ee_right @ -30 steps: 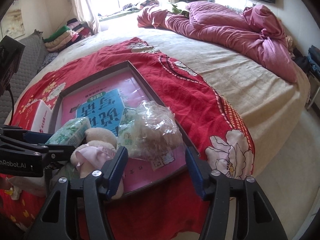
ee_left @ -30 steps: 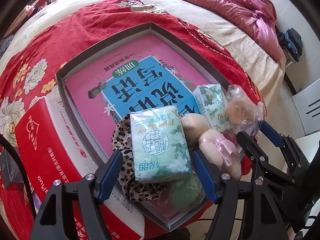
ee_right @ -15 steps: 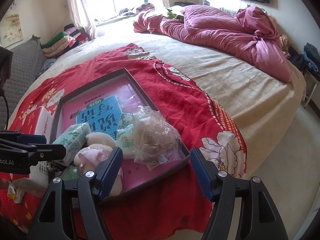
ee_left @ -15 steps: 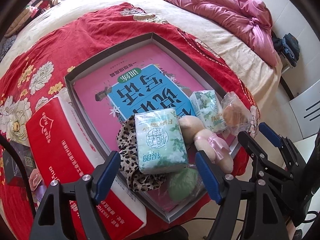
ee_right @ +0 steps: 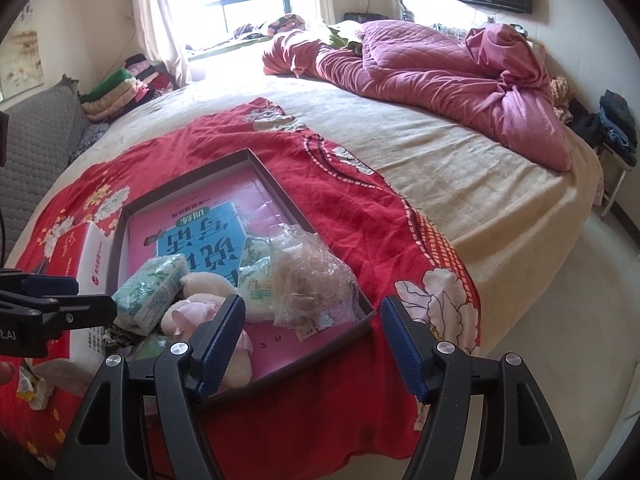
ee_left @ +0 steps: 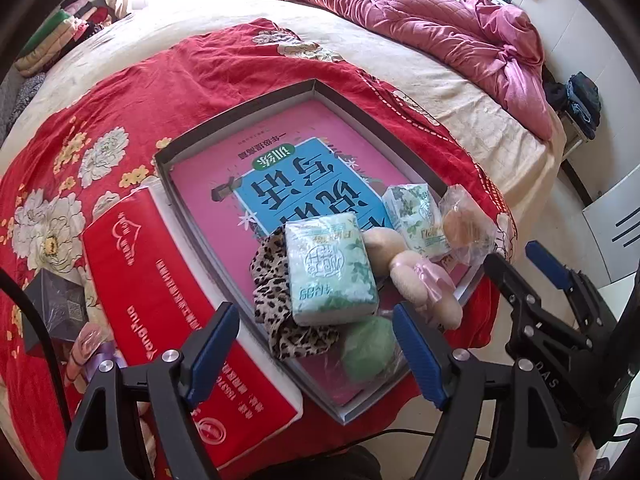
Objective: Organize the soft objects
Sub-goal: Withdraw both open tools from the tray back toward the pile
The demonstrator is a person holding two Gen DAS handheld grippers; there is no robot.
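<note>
A shallow dark tray (ee_left: 316,85) lies on the bed with a pink and blue book flat inside it. Piled at its near corner are a green-white tissue pack (ee_left: 330,268), a leopard-print cloth (ee_left: 272,280), a cream plush with a pink bow (ee_left: 424,284), a green puff in plastic (ee_left: 366,348), a small tissue pack (ee_left: 416,216) and a clear bag (ee_left: 464,224). My left gripper (ee_left: 315,312) hangs open above the tissue pack, holding nothing. My right gripper (ee_right: 312,302) is open and empty above the clear bag (ee_right: 312,276) and the plush (ee_right: 208,284).
A large red tissue package (ee_left: 160,280) lies against the tray's left side on a red floral blanket (ee_left: 200,60). A crumpled pink quilt (ee_left: 440,28) sits at the far side of the bed. The bed edge and floor (ee_right: 560,320) are to the right.
Both grippers have lifted and drawn back from the pile, so more of the bed shows. Their jaws stand a little wider. The objects in the tray have not moved.
</note>
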